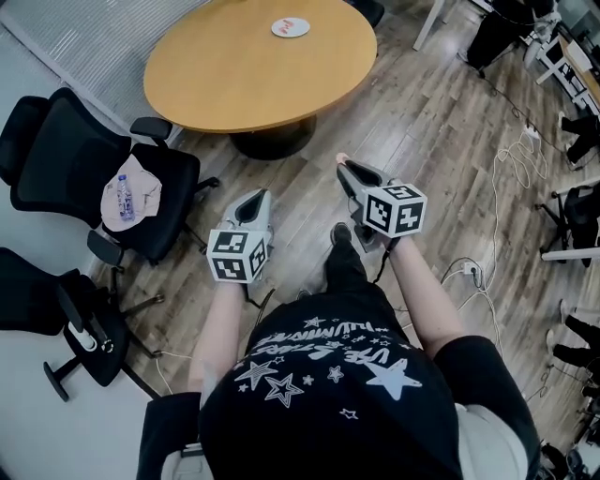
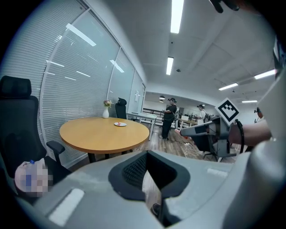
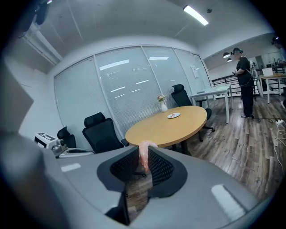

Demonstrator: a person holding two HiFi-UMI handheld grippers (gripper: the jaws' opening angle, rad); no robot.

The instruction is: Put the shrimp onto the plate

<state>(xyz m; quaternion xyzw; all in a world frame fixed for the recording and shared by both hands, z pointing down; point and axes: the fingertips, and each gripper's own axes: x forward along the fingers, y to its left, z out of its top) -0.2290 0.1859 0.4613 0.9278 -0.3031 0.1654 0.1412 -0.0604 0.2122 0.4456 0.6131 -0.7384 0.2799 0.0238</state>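
Round wooden table (image 1: pixel 253 66) stands ahead on plank floor, well apart from both grippers, which are held over the floor short of it. Left gripper (image 1: pixel 251 199) has its jaws drawn together on nothing; right gripper (image 1: pixel 345 167) is clamped on the shrimp. White plate (image 1: pixel 290 27) sits near the table's far edge; pink shrimp (image 3: pixel 144 156) is pinched upright between the right pads, tip poking past them.
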